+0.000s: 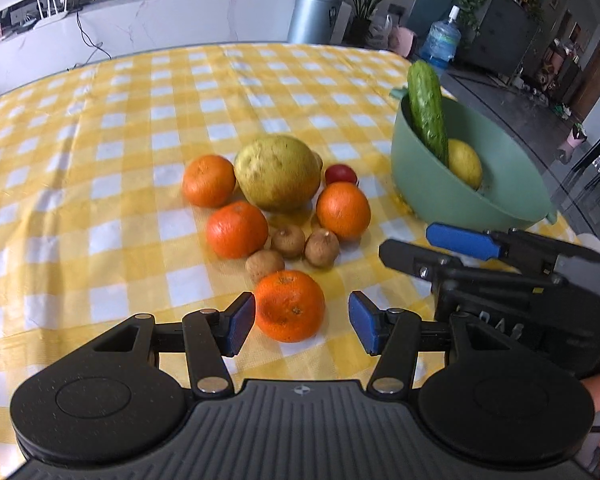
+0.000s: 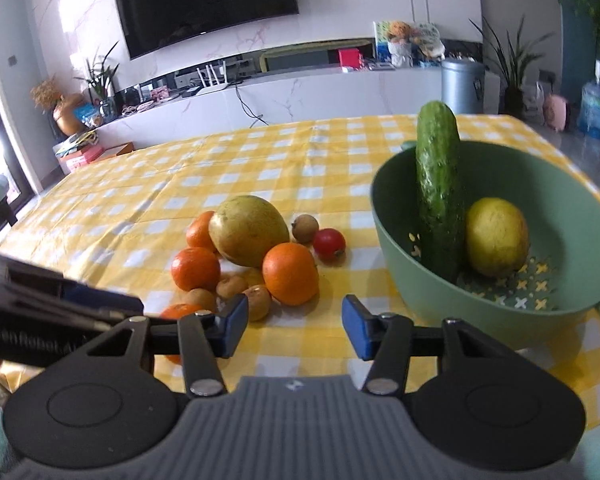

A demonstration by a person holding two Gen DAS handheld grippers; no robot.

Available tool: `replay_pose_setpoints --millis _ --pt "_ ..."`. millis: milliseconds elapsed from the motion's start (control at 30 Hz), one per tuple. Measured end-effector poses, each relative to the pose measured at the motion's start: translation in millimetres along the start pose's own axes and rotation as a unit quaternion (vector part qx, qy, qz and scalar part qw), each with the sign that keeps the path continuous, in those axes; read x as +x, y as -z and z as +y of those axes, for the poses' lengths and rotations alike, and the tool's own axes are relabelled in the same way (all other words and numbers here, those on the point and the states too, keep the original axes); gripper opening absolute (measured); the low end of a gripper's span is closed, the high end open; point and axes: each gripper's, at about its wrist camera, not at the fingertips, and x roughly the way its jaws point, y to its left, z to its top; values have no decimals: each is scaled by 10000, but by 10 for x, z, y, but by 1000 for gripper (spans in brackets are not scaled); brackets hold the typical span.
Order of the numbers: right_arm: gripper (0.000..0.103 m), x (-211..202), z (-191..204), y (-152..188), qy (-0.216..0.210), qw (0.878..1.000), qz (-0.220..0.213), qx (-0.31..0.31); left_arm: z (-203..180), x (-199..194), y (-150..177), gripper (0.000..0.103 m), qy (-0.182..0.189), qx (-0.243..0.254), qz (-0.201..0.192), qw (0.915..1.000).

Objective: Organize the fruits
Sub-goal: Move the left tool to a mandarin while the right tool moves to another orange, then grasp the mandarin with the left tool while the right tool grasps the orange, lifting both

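Note:
A pile of fruit lies on the yellow checked table: several oranges, a big yellow-green pomelo (image 1: pixel 278 172), small brown longans (image 1: pixel 288 240) and a red tomato (image 1: pixel 341 174). My left gripper (image 1: pixel 302 326) is open, its blue pads on either side of the nearest orange (image 1: pixel 290 306), not touching it. A green bowl (image 1: pixel 440 188) at the right holds a cucumber (image 1: pixel 426 114) and a lemon (image 1: pixel 465 164). My right gripper (image 2: pixel 294 330) is open and empty, just before the pile and left of the bowl (image 2: pixel 424 276). It also shows in the left wrist view (image 1: pixel 440 246).
The table's right edge runs close behind the bowl. Beyond the table stand a white counter, a metal bin (image 1: pixel 314 16), a water jug (image 1: pixel 440 44) and plants. The left gripper's body (image 2: pixel 40 312) crosses the lower left of the right wrist view.

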Motion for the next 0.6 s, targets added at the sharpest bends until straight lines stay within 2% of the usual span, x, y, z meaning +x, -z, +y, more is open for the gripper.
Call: replay_pose_setpoints --millis 100,267,300,367,600 --pt "50 54 -31 -14 -20 9999 54 125 43 57 21 63 -16 -106 39 9999" --pt "50 145 -89 -44 -286 9985 93 453 62 118 37 63 -38 -150 111 9998" --pt "50 164 -84 -46 -290 9984 104 471 58 125 40 62 -43 -152 115 9998" --pt "50 204 -84 -57 -321 9980 118 534 50 142 44 53 -85 -156 98 9998" --pt "51 353 -156 -96 -396 9942 162 986 80 73 -14 51 -88 -331 -38 9994"
